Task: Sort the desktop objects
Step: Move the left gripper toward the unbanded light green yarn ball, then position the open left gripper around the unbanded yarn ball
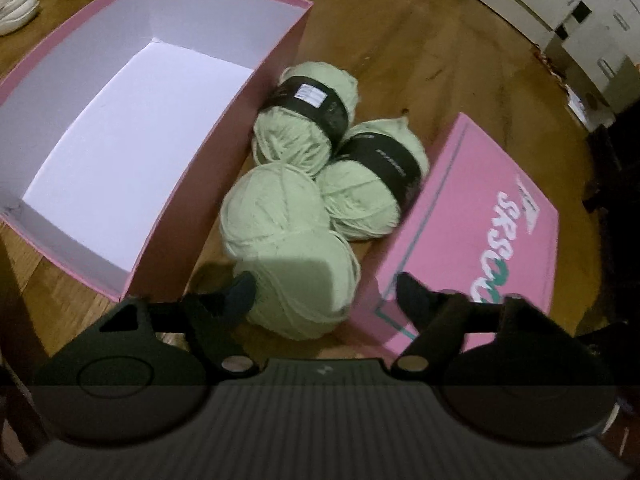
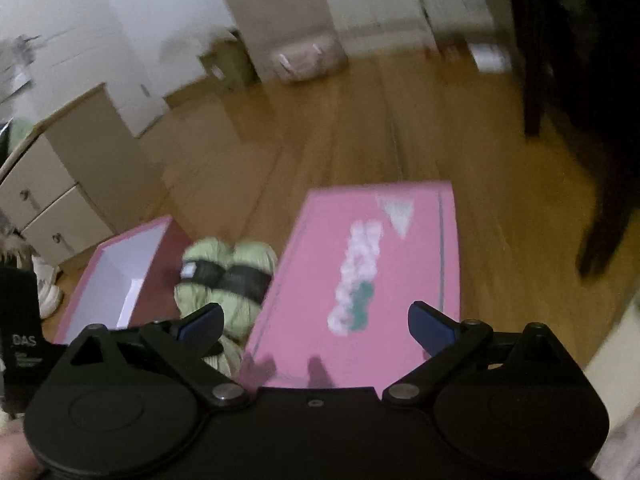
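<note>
Three pale green yarn skeins lie on the wooden floor between an open pink box with a bare white inside and its pink lid. Two skeins wear black paper bands. The nearest skein has no band. My left gripper straddles this skein: the left fingertip is at its side, the right one stands apart over the lid's edge. In the blurred right wrist view my right gripper hangs open above the lid, with the skeins and box to its left.
White shoes lie beyond the box. Cardboard boxes line the far right. A low cabinet with drawers, a plastic-wrapped pack and dark furniture legs ring the floor. A black item stands at the left edge.
</note>
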Motion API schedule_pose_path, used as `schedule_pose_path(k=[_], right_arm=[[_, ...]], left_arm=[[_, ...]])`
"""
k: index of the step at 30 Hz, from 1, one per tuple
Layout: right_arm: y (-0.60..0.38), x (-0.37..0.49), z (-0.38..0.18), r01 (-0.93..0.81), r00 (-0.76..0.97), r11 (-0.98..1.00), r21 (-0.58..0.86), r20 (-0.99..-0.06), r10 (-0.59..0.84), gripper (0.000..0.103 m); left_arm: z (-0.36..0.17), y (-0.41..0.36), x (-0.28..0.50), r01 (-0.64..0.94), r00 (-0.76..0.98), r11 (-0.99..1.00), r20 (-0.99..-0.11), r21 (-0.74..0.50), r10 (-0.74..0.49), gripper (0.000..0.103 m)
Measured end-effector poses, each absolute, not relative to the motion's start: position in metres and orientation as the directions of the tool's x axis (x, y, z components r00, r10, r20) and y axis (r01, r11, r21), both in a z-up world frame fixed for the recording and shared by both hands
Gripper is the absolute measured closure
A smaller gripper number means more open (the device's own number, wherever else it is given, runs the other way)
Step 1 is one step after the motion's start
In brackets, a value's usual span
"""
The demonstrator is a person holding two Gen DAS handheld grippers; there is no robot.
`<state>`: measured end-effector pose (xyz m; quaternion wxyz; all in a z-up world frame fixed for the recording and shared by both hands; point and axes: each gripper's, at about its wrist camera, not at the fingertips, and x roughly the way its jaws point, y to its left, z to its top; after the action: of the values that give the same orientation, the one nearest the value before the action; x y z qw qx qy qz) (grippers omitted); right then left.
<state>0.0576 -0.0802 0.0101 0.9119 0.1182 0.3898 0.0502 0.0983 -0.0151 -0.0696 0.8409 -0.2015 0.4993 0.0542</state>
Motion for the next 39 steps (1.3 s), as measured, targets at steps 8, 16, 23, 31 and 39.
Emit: schedule_pose_path(k=[8, 16, 23, 31, 39], right_arm=[[-0.077, 0.058, 0.013, -0.02, 0.681, 0.963, 0.27, -0.702, 0.211, 0.002], [-0.082, 0.063, 0.013, 0.0, 0.675, 0.96, 0.281, -0.708, 0.208, 0.002], [-0.084, 0.064, 0.011, -0.004, 0.652, 0.954, 0.299, -0.722, 0.229, 0.002], [-0.093, 0.065, 0.006, 0.032, 0.636, 0.928, 0.372, -0.724, 0.268, 0.002], [-0.091, 0.065, 0.001, 0.032, 0.605, 0.926, 0.375, -0.745, 0.281, 0.002]], left_arm=[[-0.082, -0.009, 0.111, -0.33, 0.496, 0.901, -0.864, -0.28, -0.086, 0.051], [-0.087, -0.01, 0.122, -0.357, 0.471, 0.894, -0.879, -0.269, -0.077, 0.026], [-0.086, -0.019, 0.12, -0.307, 0.5, 0.924, -0.865, -0.228, -0.047, 0.031], [-0.088, -0.001, 0.116, -0.269, 0.49, 0.941, -0.871, -0.205, -0.049, 0.053], [-0.088, -0.009, 0.113, -0.212, 0.482, 0.961, -0.875, -0.178, -0.056, 0.05]])
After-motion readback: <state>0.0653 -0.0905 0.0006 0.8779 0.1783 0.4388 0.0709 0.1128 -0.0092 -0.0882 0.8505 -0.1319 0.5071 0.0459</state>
